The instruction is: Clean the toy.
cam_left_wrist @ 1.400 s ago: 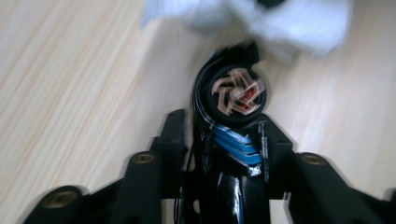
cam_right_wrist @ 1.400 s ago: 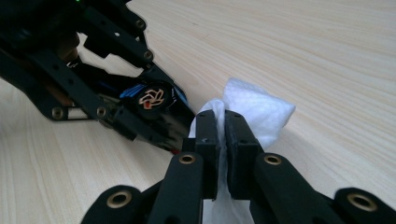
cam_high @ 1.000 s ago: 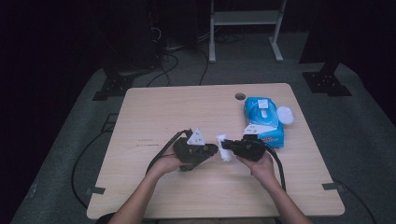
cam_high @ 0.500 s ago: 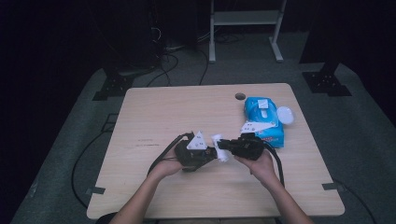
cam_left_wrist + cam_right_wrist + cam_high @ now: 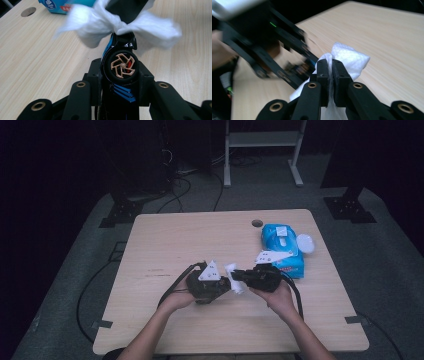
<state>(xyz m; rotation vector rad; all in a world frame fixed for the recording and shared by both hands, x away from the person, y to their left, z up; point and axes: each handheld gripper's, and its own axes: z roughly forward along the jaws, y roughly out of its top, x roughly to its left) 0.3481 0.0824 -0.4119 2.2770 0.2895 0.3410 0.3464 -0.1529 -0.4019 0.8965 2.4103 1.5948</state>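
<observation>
In the middle of the table (image 5: 165, 240), a bit toward the person's side, both tools meet tip to tip. The left tool (image 5: 212, 286) is pinching a small toy car (image 5: 121, 67), black w/ blue stripes and a tan wheel; the car sits upright between the jaws, nose pointing away. The right tool (image 5: 252, 277) is pressed together on a white wipe (image 5: 235, 284), w/ the wipe squeezed tight between its two pads. In the left tool view the wipe (image 5: 117, 23) is bunched up & touching the front of the car, puffing out on both sides. In the right tool view the wipe (image 5: 348, 58) sticks out past the tips, & the left tool (image 5: 294, 66) shows just beside it, blurry. Both sit just above the table, not on it. A blue pack of wipes (image 5: 281, 245) lies near the right edge of the table, w/ its round white lid (image 5: 305, 243) flipped open to the side. A small round hole (image 5: 257, 223) is in the table, just beside the pack.
</observation>
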